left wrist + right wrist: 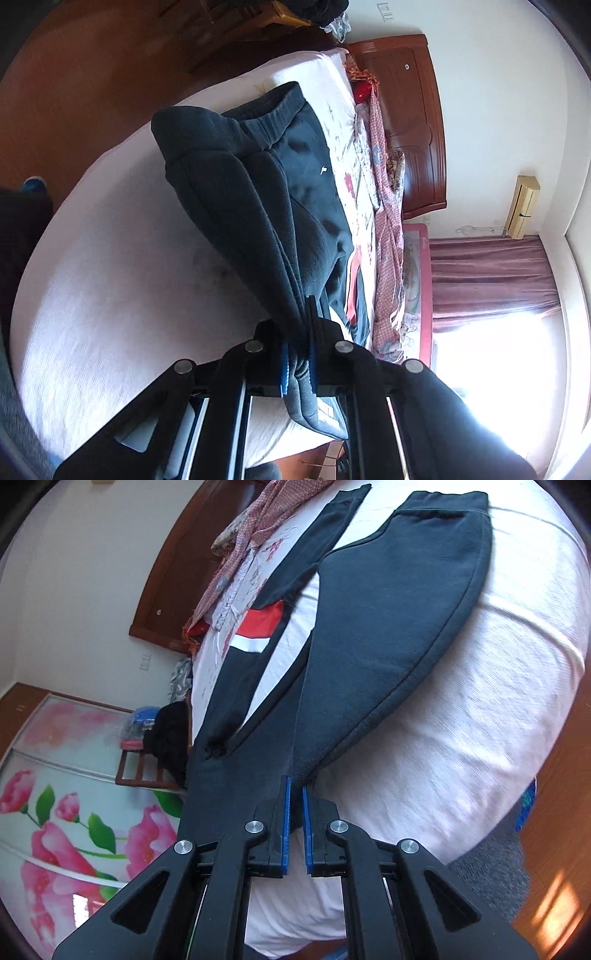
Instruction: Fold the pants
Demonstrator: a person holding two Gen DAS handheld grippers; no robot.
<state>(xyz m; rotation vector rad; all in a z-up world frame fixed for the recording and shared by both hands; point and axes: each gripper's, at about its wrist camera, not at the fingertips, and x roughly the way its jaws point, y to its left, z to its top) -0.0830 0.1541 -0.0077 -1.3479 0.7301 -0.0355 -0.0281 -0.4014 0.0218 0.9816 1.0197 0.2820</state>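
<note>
The dark pants are spread on the bed. A bunched pant end is pinched by the left gripper. The waist edge is pinched between the nearly closed jaws of the right gripper. Bare sheet is seen beside the pants.

Both cameras sit just behind their own gripper fingers, looking forward along them, rolled sideways so the room appears tilted. The left wrist view looks from the leg end of the pants across the bed toward the headboard. The right wrist view faces from the waist end along the pants over the bed. Both share pants, bed and headboard.
</note>
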